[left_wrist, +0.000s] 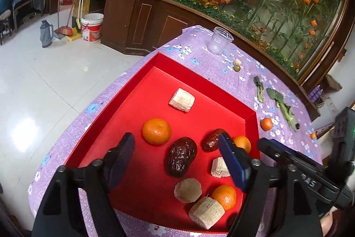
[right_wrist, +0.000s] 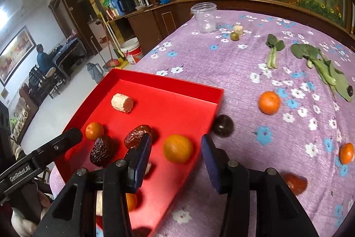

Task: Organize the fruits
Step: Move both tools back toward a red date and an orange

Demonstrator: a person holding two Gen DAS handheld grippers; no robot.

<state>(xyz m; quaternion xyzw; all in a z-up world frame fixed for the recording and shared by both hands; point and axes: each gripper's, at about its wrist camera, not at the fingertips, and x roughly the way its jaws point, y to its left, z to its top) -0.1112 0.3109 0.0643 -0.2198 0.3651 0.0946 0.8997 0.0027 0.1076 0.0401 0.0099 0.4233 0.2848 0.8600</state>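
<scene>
On the purple cloth (right_wrist: 221, 72), the right gripper (right_wrist: 176, 161), jaws apart, seemingly frames a tangerine (right_wrist: 178, 148).

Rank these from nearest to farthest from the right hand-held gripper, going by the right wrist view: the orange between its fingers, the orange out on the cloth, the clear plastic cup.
1. Orange in the red tray, between the right hand-held gripper fingers.
2. Orange on the purple cloth, right of the tray.
3. Clear plastic cup, at the table's far edge.
</scene>
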